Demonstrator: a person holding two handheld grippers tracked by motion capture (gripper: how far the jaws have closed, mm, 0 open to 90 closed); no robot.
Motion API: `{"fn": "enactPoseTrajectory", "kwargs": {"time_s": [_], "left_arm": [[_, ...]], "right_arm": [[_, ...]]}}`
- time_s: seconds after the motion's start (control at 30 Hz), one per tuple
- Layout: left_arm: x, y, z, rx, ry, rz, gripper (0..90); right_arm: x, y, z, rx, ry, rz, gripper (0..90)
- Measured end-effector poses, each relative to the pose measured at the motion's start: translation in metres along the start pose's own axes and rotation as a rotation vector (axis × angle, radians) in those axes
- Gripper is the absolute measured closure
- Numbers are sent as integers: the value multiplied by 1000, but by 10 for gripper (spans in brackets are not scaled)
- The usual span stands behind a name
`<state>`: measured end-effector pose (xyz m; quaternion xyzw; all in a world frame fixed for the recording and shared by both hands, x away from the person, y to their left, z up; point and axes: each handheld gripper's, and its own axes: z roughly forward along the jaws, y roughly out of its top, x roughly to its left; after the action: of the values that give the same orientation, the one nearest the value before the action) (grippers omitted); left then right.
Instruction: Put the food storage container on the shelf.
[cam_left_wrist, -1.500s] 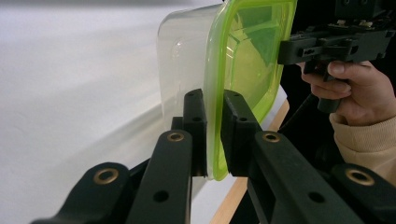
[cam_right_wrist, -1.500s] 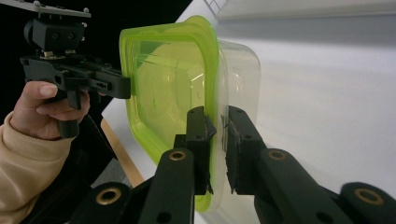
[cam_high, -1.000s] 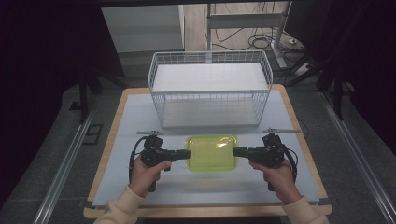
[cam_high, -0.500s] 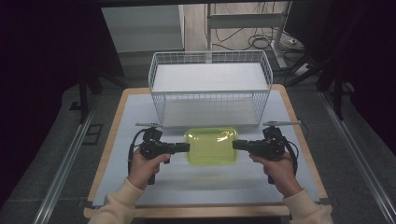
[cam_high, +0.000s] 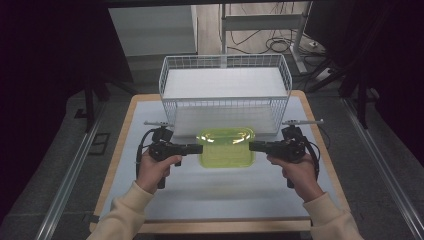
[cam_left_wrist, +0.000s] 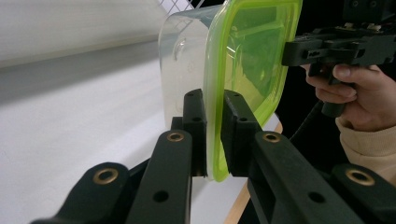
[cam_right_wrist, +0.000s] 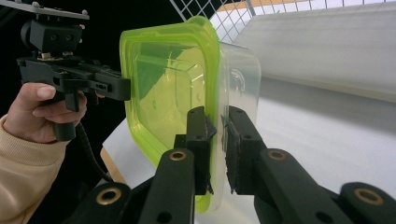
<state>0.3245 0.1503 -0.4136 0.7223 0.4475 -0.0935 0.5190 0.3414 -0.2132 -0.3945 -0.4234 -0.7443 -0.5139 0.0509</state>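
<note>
Both your grippers are clamped on the container's lid rim, one at each short end. Left gripper pinches the left edge, right gripper the right edge. In the left gripper view the pads sit either side of the green flange; same picture in the right gripper view.

The container hangs between your hands just in front of the wire basket, with the basket's front wall right behind it and the table below.

Handling, my read:
- Clear plastic tub with a translucent lime-green lid, rounded-rectangle, looks empty, so light.
- The tub looks stiff; the lid may be softer. The flange is thin and will likely flex if the two ends aren't kept level.
- Smooth glossy plastic, so it's slippery. The pads only bite a narrow strip of rim, so a twist from either hand could peel it out.
- Not fragile, but the lid could pop off if you pull the ends apart. Keep the spacing between your hands constant.
- The rim at mid-edge is the right grab point; the corners are rounded and give less flat to pinch.

The basket is white coated wire grid, open top, straight walls, flat white floor, so its mesh could snag the rim. The table top is matte pale sheet on a wood board.
</note>
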Motion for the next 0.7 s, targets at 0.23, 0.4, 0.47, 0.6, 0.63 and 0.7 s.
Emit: {"fn": "enactPoseTrajectory", "kwargs": {"time_s": [0.23,0.4,0.47,0.6,0.63,0.7], "left_arm": [[1,9,-1,0,3,-1,810],[0,21,-2,-4,7,3,810],[-1,25,-4,-3,7,7,810],[-3,31,-5,-8,7,11,810],[-3,31,-5,-8,7,11,810],[-4,35,-7,-14,6,11,810]], "right_arm": [[-2,8,1,0,3,9,806],[-2,18,0,-4,3,7,806],[-2,22,0,-6,4,5,807],[0,29,-2,-11,-1,-6,806],[0,29,-2,-11,-1,-6,806],[1,35,-3,-11,1,-8,807]]}}
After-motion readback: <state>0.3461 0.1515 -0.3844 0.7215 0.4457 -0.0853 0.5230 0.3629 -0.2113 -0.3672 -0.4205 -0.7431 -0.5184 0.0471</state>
